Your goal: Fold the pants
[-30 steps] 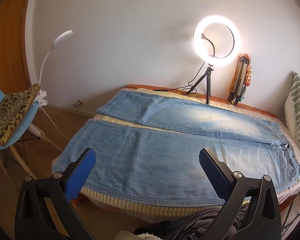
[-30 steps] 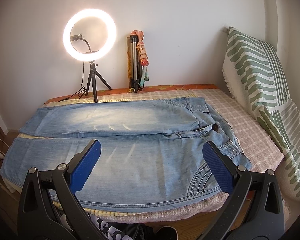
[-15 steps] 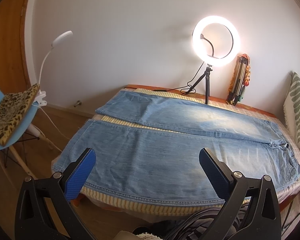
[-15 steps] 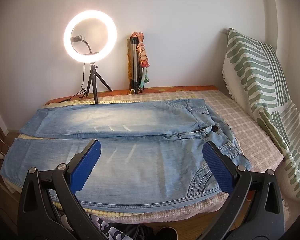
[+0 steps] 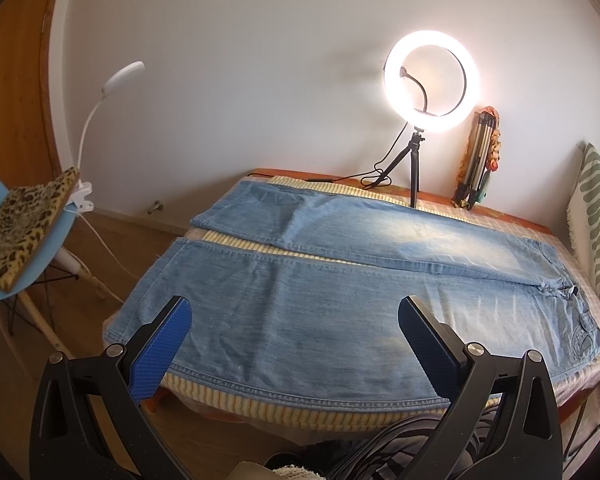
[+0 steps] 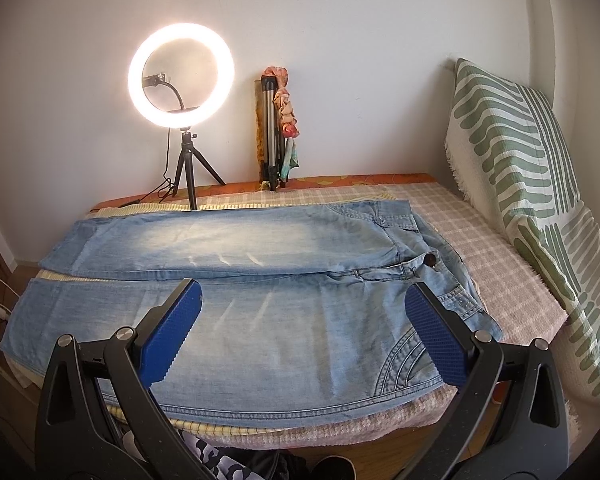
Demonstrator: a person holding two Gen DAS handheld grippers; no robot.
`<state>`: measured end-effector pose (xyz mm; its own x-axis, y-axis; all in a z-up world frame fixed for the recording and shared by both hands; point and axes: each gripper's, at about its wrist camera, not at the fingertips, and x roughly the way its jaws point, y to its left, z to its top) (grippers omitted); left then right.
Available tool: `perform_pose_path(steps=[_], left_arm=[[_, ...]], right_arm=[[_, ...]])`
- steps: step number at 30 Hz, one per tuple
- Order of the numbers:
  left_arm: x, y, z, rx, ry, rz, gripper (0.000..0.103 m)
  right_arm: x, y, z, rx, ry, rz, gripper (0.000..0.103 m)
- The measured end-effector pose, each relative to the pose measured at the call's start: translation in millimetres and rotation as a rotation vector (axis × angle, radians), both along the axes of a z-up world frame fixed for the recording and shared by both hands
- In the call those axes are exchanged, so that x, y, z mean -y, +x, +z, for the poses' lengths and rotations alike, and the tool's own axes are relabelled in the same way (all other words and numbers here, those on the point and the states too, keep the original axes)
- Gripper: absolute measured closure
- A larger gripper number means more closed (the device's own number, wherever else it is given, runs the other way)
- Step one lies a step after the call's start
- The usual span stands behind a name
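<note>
Light blue jeans [image 5: 340,280] lie flat and unfolded on the bed, legs side by side toward the left, waist toward the right; they also show in the right wrist view [image 6: 284,304]. My left gripper [image 5: 296,312] is open and empty, held above the near leg's front edge. My right gripper [image 6: 304,300] is open and empty, held above the near leg close to the waist and back pocket [image 6: 408,360]. Neither touches the fabric.
The bed [image 6: 512,280] has a checked cover. A lit ring light on a tripod [image 5: 430,80] and a folded tripod [image 5: 478,156] stand by the far wall. A green-patterned pillow [image 6: 532,184] leans at the right. A blue chair [image 5: 28,256] with a lamp stands left.
Almost nothing has changed; both grippers have stayed open and drifted very slightly over the jeans.
</note>
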<state>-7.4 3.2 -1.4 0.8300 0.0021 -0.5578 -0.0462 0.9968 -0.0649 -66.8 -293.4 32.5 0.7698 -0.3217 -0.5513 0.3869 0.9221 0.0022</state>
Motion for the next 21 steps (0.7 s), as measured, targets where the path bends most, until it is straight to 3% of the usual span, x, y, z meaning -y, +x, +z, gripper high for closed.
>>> perform_pose_path(steps=[16, 21], left_arm=[[-2.4, 0.8, -5.0, -0.006, 0.01, 0.001, 0.0], [-6.3, 6.8, -11.2, -0.014, 0.066, 0.002, 0.0]], right_arm=[[-1.2, 1.7, -1.9, 0.0, 0.002, 0.004, 0.0], [-1.1, 2.3, -4.4, 0.008, -0.014, 0.042, 0.0]])
